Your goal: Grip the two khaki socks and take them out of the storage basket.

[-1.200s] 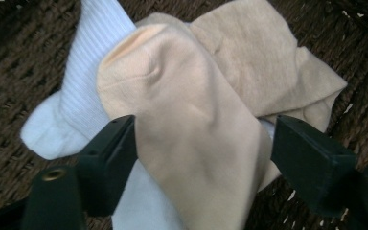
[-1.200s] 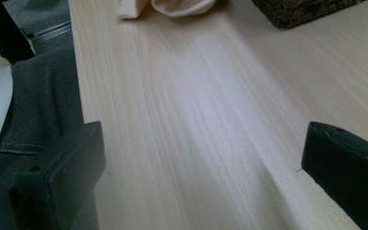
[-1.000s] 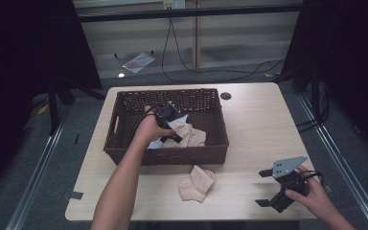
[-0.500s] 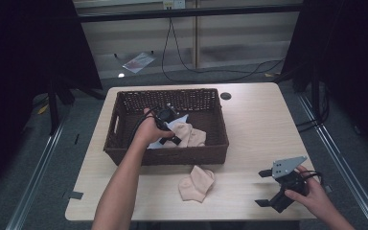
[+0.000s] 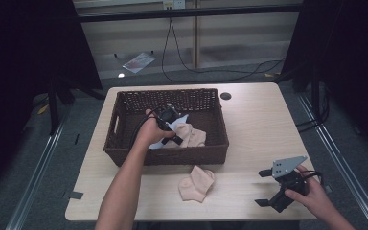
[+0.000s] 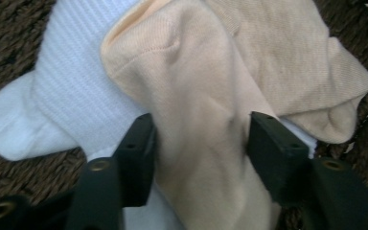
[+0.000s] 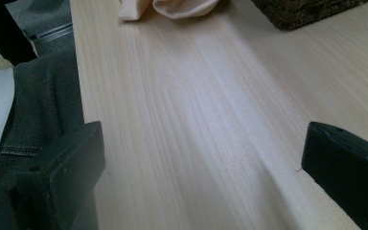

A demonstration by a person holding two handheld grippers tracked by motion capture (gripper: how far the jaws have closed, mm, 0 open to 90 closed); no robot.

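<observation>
Sock (image 6: 206, 143), beige, lies in the wicker basket (image 5: 124, 108) on top of a white sock (image 6: 72, 100). Seen from the high view, the basket sits at the bench's (image 5: 263, 124) 10 o'clock, and the beige sock is toward the basket's 5 o'clock corner.

Left tool (image 6: 199, 143): jaws set on either side of the beige sock's mid-length, fabric bunched between them and both pads touching cloth. Reads as clamped on the sock, though not fully together; the sock fills the gap.

Right tool (image 5: 280, 187): at the bench's 4 o'clock, jaws apart, nothing between them, bare wood beneath in the right gripper view.

Second beige sock (image 5: 196, 183) on the bench, just outside the basket's near wall, at 6 o'clock.

Handling, as judged: knit cotton, very light, limp, no stiffness. It will drape and fold when lifted, and hang from whatever point is pinched. Not fragile, not slippery; the ribbed weave should give the pads good friction. A pinch across a gathered fold at mid-body looks sound. Risk: the white sock underneath touches the jaws near the bottom and could catch and ride up with it.
</observation>
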